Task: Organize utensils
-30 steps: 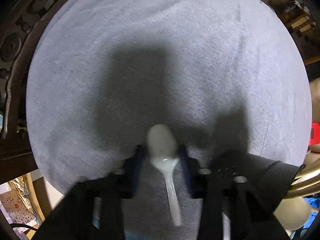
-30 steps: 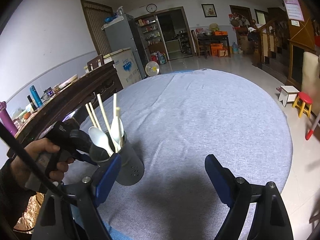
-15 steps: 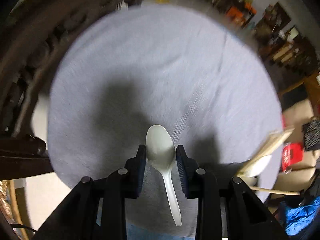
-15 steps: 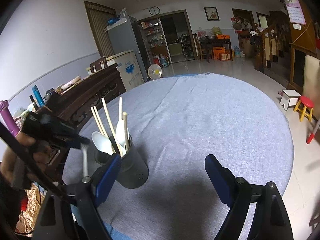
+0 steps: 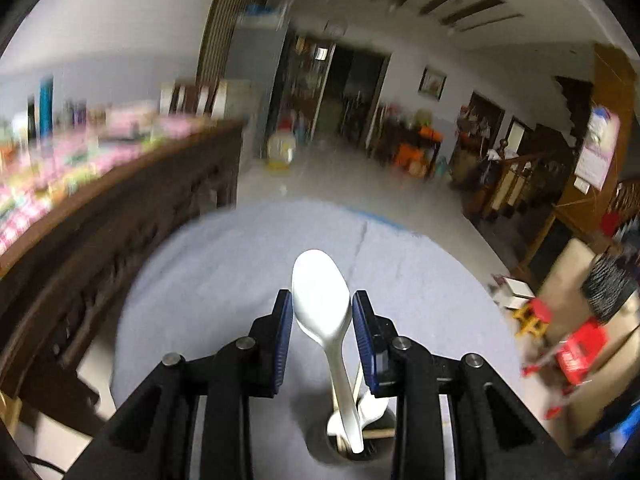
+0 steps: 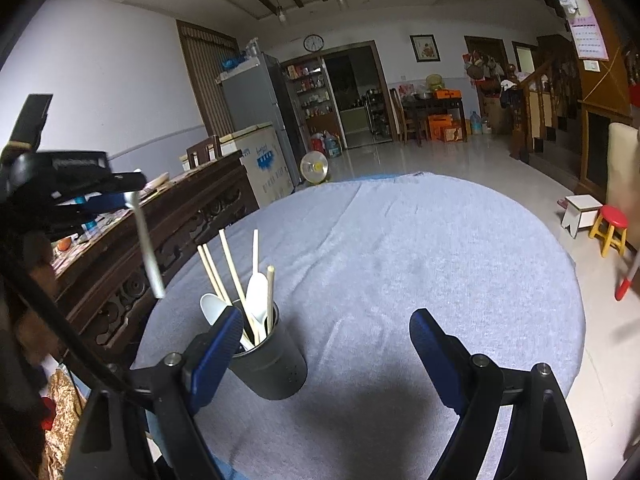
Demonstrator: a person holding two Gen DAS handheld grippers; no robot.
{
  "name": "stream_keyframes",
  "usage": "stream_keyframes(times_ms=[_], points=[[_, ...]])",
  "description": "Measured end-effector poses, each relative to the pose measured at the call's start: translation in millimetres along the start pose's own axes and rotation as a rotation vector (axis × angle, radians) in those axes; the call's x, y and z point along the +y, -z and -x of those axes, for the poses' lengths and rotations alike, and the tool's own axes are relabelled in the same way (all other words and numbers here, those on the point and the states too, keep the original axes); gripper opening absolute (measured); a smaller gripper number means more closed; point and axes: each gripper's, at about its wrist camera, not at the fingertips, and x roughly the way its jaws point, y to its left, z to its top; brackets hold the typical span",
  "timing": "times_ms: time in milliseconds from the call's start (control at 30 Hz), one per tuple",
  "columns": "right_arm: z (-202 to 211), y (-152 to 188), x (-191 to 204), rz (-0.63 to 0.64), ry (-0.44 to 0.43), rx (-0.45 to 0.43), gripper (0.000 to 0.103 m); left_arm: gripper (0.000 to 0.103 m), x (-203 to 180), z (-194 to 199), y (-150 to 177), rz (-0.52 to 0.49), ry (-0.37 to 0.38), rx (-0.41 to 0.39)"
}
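Left tongs (image 5: 322,316) have risen; white spoon (image 5: 320,300) hangs handle-down, bowl forward.

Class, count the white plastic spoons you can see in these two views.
3: one spoon gripped in the left claw, two spoons standing in the dark holder. More may hide inside.

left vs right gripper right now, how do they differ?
The left gripper has its jaws narrow, pinching the white spoon by its bowl; the right gripper stands wide open and empty. The left is raised above the holder; the right sits low beside it. Both have blue pads.
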Motion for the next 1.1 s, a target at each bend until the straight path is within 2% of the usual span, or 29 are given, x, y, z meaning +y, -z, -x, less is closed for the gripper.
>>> stream_keyframes(times_ms=[67, 100, 167, 233, 367, 433, 733, 800, 833, 933, 1033, 1100], points=[[4, 0, -4, -0.005, 0.002, -0.011, 0.088, 0.031, -11, 6, 11, -0.031, 0.022, -0.045], [7, 0, -7, -0.012, 0.009, -0.018, 0.088, 0.031, -18, 8, 23, -0.066, 0.010, -0.105], [9, 0, -13, -0.024, 0.014, -0.021, 0.088, 0.031, -21, 3, 40, -0.094, 0.033, -0.145], [12, 1, -18, -0.031, 0.025, -0.027, 0.088, 0.031, -24, -1, 55, -0.133, 0.017, -0.191], [15, 1, -27, -0.045, 0.036, -0.035, 0.088, 0.032, -16, -14, 82, -0.188, 0.019, -0.174], [15, 0, -28, -0.047, 0.036, -0.034, 0.088, 0.032, -8, -18, 92, -0.185, 0.015, -0.164], [12, -2, -17, -0.023, 0.032, -0.034, 0.088, 0.034, -5, -34, 104, -0.173, 0.036, -0.129], [11, -3, -16, -0.019, 0.032, -0.032, 0.088, 0.051, -5, -33, 108, -0.164, 0.048, -0.125], [11, -3, -15, -0.016, 0.032, -0.031, 0.088, 0.063, -5, -32, 108, -0.166, 0.054, -0.129], [12, -4, -13, -0.011, 0.031, -0.032, 0.088, 0.064, -2, -28, 107, -0.169, 0.060, -0.121], [13, -9, -8, 0.004, 0.023, -0.024, 0.088, 0.065, 8, -24, 96, -0.124, 0.058, -0.059], [14, -13, -2, 0.031, 0.025, -0.011, 0.088, 0.070, 17, -20, 87, -0.100, 0.032, -0.026]])
